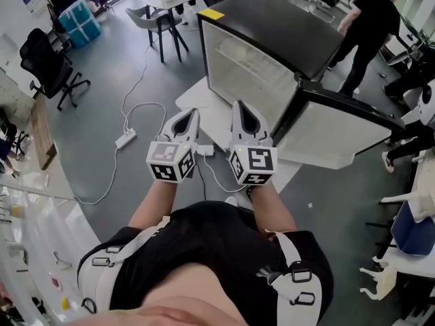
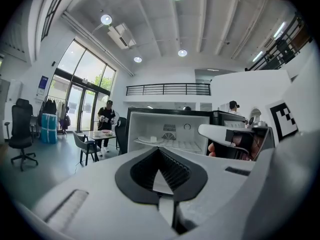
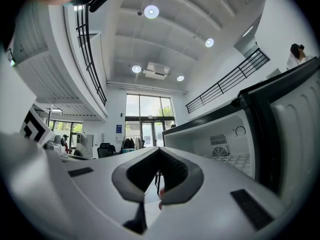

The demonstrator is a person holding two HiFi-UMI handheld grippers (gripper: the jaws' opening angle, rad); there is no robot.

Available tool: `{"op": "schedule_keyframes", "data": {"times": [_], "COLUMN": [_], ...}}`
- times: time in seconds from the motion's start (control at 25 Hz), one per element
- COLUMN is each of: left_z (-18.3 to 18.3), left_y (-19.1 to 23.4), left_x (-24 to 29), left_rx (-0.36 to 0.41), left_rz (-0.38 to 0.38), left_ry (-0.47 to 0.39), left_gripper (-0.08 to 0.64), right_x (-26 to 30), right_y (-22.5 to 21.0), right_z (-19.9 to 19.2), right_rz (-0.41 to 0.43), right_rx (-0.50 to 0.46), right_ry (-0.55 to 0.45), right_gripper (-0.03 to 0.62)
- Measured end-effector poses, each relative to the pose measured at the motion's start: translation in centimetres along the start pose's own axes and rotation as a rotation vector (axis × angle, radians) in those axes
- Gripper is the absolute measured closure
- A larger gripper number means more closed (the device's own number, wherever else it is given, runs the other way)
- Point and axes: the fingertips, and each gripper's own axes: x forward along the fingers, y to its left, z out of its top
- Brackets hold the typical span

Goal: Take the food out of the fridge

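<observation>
Head view: left gripper (image 1: 193, 114) and right gripper (image 1: 239, 107) side by side, short of the open fridge (image 1: 272, 26). Left gripper view: jaws clenched, empty — the food, a white dish (image 2: 151, 139), sits on the shelf (image 2: 188, 145). Right gripper view: clenched and empty too — reaching in unopened would likely shove the dish.

The fridge (image 1: 285, 26) stands open just ahead, its mouth free to enter. Its door (image 1: 340, 134) juts near on the right; a wire shelf (image 2: 185, 146) crosses the cavity. A power strip (image 1: 126, 139) and cable (image 1: 139, 80) lie left
</observation>
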Motion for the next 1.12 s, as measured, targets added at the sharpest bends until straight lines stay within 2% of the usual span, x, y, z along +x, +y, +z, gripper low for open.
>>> {"op": "schedule_keyframes", "data": {"times": [0.24,0.52,0.8,0.96,1.12], "left_z": [-0.5,0.0,0.5,0.0,-0.6], "left_y": [0.8,2.2,4.1,5.3,5.8], "left_x": [4.1,8.3,10.3,11.1,12.4], "left_rx": [-0.01,-0.004,-0.015,-0.138,-0.351], "left_rz": [0.008,-0.045,-0.069,-0.088,-0.174], "left_ry": [0.023,0.04,0.043,0.06,0.074], "left_gripper": [0.561,0.561,0.561,0.549,0.514], "right_x": [3.3,5.8,7.8,8.4,8.5], "right_y": [-2.7,-4.4,-4.5,-4.0,-4.2], "right_z": [-0.9,-1.3,-1.6,-2.2,-2.7], "right_rz": [0.012,-0.047,-0.085,-0.09,-0.1], "right_rx": [0.002,-0.027,-0.053,-0.055,-0.055], "right_ry": [0.018,0.013,0.01,0.024,0.044], "right_gripper": [0.584,0.584,0.584,0.584,0.584]}}
